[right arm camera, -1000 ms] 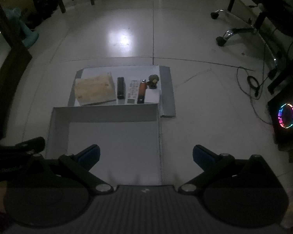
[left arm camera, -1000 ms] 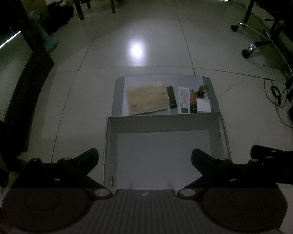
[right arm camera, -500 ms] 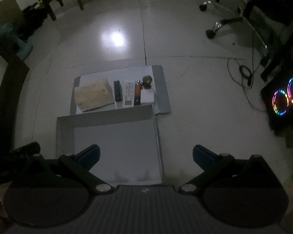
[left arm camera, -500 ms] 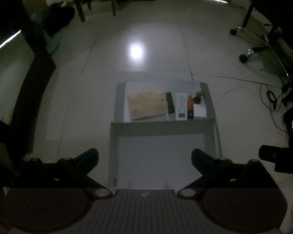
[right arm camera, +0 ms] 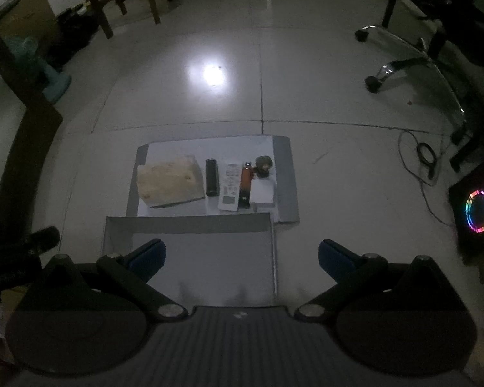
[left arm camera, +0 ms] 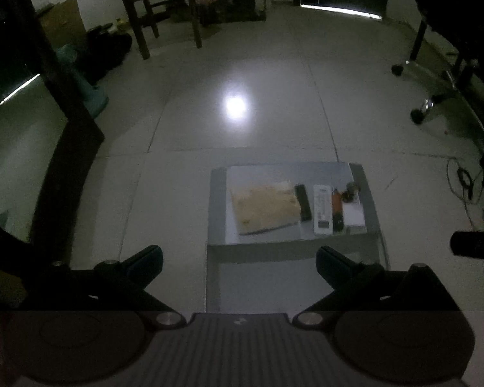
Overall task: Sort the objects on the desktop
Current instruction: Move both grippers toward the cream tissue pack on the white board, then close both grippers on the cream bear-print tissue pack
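A grey mat (right arm camera: 286, 180) lies on the tiled floor with a row of objects: a pale wooden board (right arm camera: 169, 185), a black stick-shaped device (right arm camera: 211, 177), a white remote (right arm camera: 230, 185), an orange-and-black lighter-like item (right arm camera: 246, 185), a small dark figurine (right arm camera: 263, 166) and a white card (right arm camera: 263, 193). An empty white open box (right arm camera: 206, 267) stands in front of the mat. The same row shows in the left wrist view: board (left arm camera: 266, 204), remote (left arm camera: 322, 213). My left gripper (left arm camera: 238, 266) and right gripper (right arm camera: 242, 258) are both open, empty, high above the box.
An office chair base (right arm camera: 413, 64) stands at the right, with a cable (right arm camera: 424, 158) on the floor and a glowing RGB computer fan (right arm camera: 479, 206). A wooden chair (left arm camera: 161, 9) and a cardboard box (left arm camera: 63, 22) are at the far left. A dark panel (left arm camera: 71, 148) leans at left.
Both grippers have risen and pulled back, so the mat, objects and box look smaller and lower in both views. Both stay open.
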`<state>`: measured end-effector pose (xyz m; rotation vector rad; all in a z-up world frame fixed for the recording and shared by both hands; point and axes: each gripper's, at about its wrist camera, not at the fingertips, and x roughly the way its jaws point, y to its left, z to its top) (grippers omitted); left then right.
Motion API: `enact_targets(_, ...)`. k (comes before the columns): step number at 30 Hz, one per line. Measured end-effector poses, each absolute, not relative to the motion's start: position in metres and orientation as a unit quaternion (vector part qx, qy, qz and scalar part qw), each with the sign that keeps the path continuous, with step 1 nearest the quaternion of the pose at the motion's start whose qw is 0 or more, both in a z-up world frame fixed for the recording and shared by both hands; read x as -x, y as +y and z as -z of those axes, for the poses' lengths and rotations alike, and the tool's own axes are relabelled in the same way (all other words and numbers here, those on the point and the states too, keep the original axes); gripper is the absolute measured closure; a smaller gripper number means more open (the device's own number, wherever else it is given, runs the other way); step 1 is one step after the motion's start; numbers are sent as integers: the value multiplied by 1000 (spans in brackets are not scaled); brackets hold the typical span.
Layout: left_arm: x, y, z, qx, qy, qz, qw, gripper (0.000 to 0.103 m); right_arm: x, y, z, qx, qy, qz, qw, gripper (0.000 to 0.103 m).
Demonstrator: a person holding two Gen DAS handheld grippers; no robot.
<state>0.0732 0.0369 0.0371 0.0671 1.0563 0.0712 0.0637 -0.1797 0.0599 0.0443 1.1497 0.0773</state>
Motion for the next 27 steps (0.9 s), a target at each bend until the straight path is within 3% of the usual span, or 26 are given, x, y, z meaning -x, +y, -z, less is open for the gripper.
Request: enact_targets(27,-179,85,146,10,520,-61,852,0,-185,-136,123,-29,494,-103,863,1)
